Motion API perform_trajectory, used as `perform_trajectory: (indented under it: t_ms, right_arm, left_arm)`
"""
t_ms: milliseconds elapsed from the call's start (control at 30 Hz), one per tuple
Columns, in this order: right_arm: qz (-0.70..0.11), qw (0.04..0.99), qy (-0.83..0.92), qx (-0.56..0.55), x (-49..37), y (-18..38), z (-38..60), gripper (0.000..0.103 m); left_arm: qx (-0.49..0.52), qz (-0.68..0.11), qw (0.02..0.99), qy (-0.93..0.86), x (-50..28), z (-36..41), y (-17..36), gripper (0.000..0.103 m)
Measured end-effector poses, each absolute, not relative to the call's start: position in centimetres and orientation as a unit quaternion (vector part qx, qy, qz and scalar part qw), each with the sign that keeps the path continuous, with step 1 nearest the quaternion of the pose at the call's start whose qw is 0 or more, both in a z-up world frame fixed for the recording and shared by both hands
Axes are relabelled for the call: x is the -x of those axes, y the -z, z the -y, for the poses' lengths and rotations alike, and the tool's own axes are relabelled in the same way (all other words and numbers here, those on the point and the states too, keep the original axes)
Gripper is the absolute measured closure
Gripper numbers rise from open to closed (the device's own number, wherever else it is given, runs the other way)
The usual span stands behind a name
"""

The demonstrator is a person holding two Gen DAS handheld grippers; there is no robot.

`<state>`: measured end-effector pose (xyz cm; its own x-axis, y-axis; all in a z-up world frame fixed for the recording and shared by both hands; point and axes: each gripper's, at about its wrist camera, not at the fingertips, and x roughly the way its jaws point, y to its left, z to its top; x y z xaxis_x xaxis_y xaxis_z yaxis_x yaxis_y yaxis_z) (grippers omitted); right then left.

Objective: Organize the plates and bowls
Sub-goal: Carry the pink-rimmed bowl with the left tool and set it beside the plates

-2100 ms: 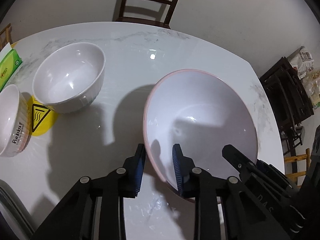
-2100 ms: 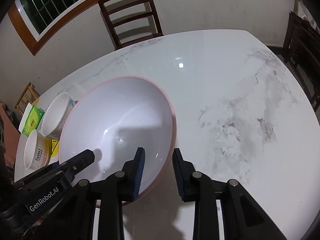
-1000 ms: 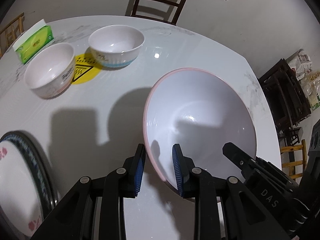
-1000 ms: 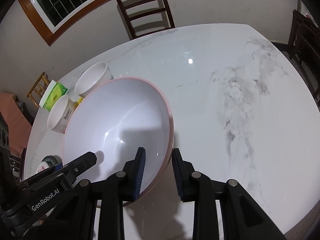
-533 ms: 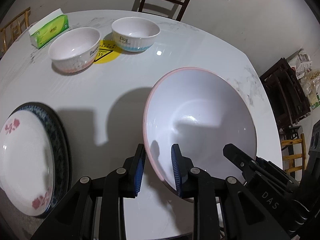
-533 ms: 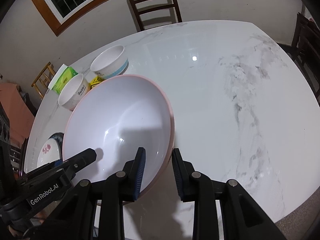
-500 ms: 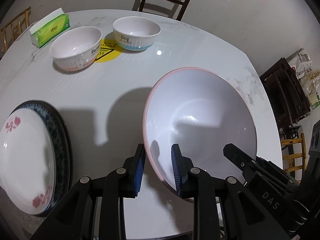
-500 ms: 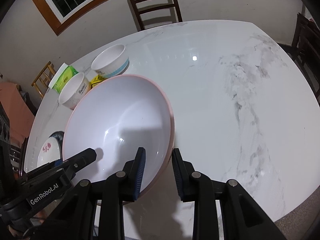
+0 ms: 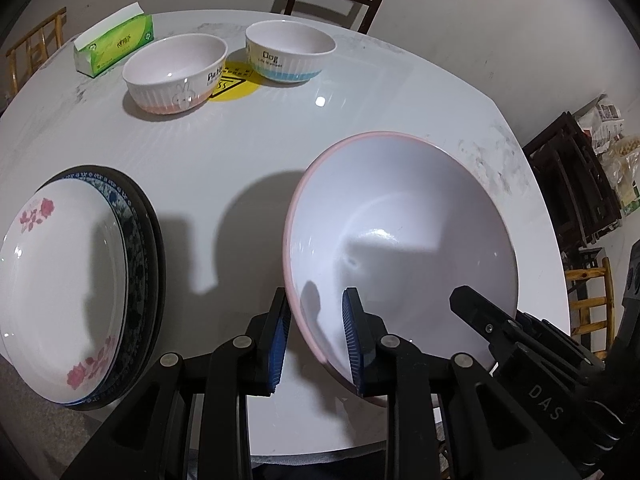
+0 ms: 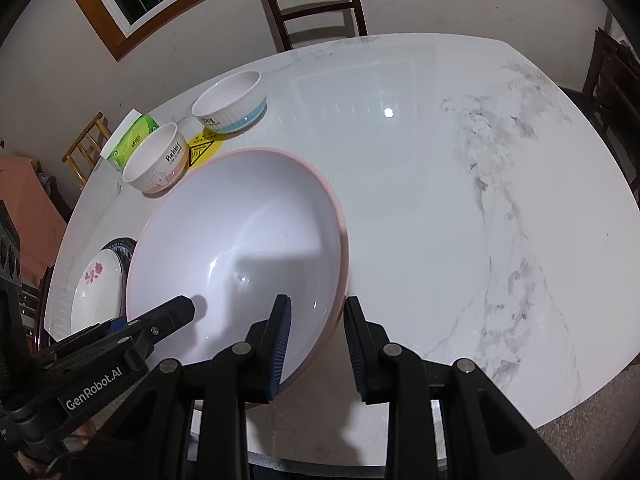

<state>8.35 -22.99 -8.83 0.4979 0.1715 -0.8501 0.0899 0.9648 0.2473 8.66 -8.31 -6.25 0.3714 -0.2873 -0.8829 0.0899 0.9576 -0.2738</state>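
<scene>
A large white bowl with a pink rim (image 9: 400,232) (image 10: 240,248) hangs above the white marble table (image 9: 248,152), held on both sides. My left gripper (image 9: 316,336) is shut on its left rim. My right gripper (image 10: 314,340) is shut on its right rim. A stack of plates (image 9: 60,288) (image 10: 96,284), a floral white one on dark patterned ones, lies at the table's near left. Two small ribbed bowls stand at the far left: a pink "Rabbit" bowl (image 9: 176,74) (image 10: 158,160) and a blue "Dog" bowl (image 9: 290,52) (image 10: 230,102).
A green tissue box (image 9: 116,46) (image 10: 134,140) sits behind the small bowls, and a yellow warning sticker (image 9: 230,84) lies between them. A dark wooden chair (image 10: 316,4) stands at the far side. Dark furniture (image 9: 576,184) stands to the right.
Both grippers have pulled back and up with the large bowl still held. The small bowls have drifted farther away in view, and the plate stack has come fully into view on the left.
</scene>
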Motion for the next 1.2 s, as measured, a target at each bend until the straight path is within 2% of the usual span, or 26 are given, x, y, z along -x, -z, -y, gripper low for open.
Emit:
perform_trajectory:
  t_ms: [867, 1200]
  right_arm:
    - [-0.506, 0.85, -0.018, -0.145, -8.2, 9.3, 23.4, 0.073]
    - [-0.487, 0.86, -0.009, -0.15, -8.4, 7.8, 24.5, 0.073]
  left_arm:
    - [0.077, -0.55, 0.823, 0.121, -8.6, 8.4, 6.7, 0.081]
    - [0.082, -0.535, 0.833, 0.115, -8.6, 7.4, 5.6, 0.073]
